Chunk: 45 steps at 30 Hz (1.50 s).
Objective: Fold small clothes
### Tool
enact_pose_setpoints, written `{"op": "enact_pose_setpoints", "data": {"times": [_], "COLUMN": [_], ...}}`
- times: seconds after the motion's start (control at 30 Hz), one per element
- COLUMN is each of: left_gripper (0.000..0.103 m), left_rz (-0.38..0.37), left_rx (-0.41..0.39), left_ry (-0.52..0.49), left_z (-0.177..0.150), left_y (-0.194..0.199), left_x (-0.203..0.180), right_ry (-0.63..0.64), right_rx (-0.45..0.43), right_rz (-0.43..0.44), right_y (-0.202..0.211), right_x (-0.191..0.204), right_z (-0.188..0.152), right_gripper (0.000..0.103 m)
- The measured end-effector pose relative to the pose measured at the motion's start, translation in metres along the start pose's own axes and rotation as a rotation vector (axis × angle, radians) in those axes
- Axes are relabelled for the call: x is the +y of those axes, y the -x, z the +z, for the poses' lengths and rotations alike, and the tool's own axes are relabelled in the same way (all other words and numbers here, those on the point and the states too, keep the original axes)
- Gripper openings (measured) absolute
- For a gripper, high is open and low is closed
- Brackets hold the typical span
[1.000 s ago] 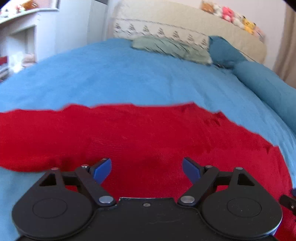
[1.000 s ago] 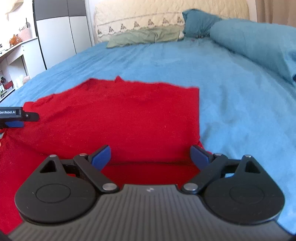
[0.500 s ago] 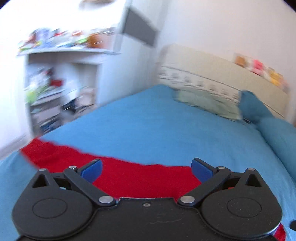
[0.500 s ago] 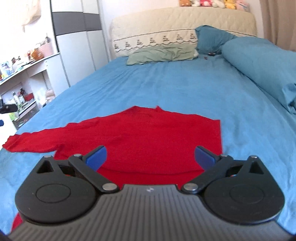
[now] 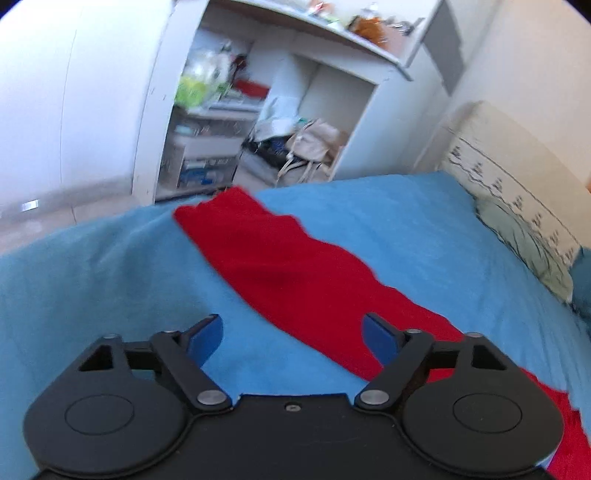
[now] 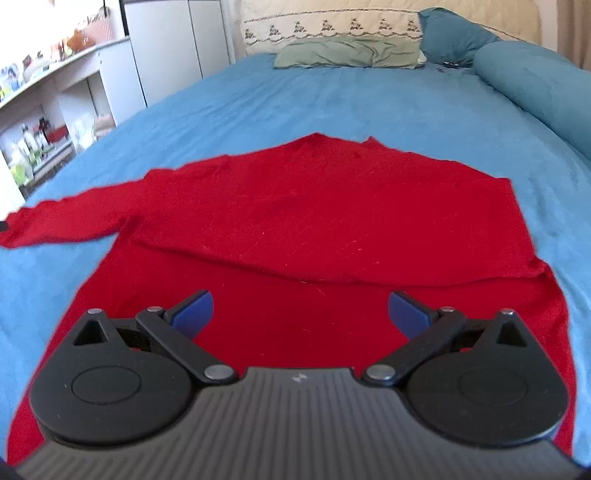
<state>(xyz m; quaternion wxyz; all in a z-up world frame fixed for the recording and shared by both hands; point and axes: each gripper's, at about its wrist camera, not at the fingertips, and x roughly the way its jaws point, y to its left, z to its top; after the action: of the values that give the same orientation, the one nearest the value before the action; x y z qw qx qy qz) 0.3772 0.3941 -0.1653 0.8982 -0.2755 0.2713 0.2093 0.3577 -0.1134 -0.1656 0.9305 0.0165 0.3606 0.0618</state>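
Now both claws hover empty over the red sweater.

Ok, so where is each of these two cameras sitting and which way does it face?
Left wrist: on the left gripper, looking along the outstretched sleeve toward the bed's edge and the shelves; its open jaws show, nothing between them.
Right wrist: on the right gripper, over the red sweater, facing the headboard; its open jaws show.
Shared: the sweater, its sleeve, the blue bedspread.
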Motion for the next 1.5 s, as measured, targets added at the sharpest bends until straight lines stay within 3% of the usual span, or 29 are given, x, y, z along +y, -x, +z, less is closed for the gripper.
{"op": "enact_pose_setpoints", "data": {"times": [0.1,0.2,0.23,0.3,0.33,0.37,0.5,0.63,0.8,0.9,1.0,1.13,1.27,1.43,1.5], "left_gripper": [0.076,0.074,0.068,0.047,0.02,0.006,0.005,0.005,0.005,0.005,0.006,0.006,0.006,0.008,0.027], "left_rz": [-0.009,0.01,0.022,0.053,0.069,0.068,0.063,-0.03,-0.275,-0.416,-0.546,-0.577,-0.518,-0.467,-0.463], "left_rx": [-0.005,-0.029,-0.029,-0.03,-0.028,-0.021,-0.038,-0.1,-0.116,-0.044,0.066,0.229,0.331,0.317,0.301], "left_ry": [0.007,-0.063,-0.085,-0.12,-0.127,-0.125,-0.167,-0.299,-0.358,-0.42,-0.437,-0.433,-0.485,-0.55,-0.558], "left_z": [0.0,0.003,0.003,0.005,0.006,0.008,0.009,0.009,0.0,-0.025,-0.072,-0.146,-0.209,-0.232,-0.228], "left_y": [-0.01,-0.02,-0.022,-0.027,-0.03,-0.032,-0.027,0.004,0.053,0.074,0.085,0.077,0.058,0.055,0.06], "left_x": [0.012,0.004,0.001,-0.004,-0.004,-0.004,-0.015,-0.062,-0.149,-0.215,-0.269,-0.31,-0.326,-0.326,-0.325], "right_ry": [0.008,0.006,0.002,-0.006,-0.011,-0.016,-0.036,-0.073,-0.14,-0.16,-0.168,-0.178,-0.187,-0.163,-0.15], "right_rx": [0.003,0.007,0.008,0.003,0.003,0.004,-0.011,-0.04,-0.066,-0.084,-0.101,-0.106,-0.096,-0.082,-0.079], "right_rz": [-0.004,-0.002,0.001,0.005,0.005,0.007,0.012,0.014,-0.005,-0.019,-0.036,-0.05,-0.048,-0.034,-0.03], "right_y": [-0.015,-0.028,-0.031,-0.036,-0.039,-0.038,-0.037,-0.026,-0.005,0.009,0.021,0.03,0.032,0.03,0.027], "right_x": [0.006,0.008,0.009,0.007,0.006,0.004,-0.002,-0.015,-0.039,-0.055,-0.072,-0.096,-0.113,-0.12,-0.119], "right_z": [-0.001,0.001,0.001,0.001,0.001,0.001,0.001,0.005,0.014,0.02,0.024,0.024,0.022,0.027,0.032], "right_gripper": [0.103,0.103,0.103,0.103,0.103,0.103,0.103,0.103,0.103,0.103,0.103,0.103,0.103,0.103,0.103]}}
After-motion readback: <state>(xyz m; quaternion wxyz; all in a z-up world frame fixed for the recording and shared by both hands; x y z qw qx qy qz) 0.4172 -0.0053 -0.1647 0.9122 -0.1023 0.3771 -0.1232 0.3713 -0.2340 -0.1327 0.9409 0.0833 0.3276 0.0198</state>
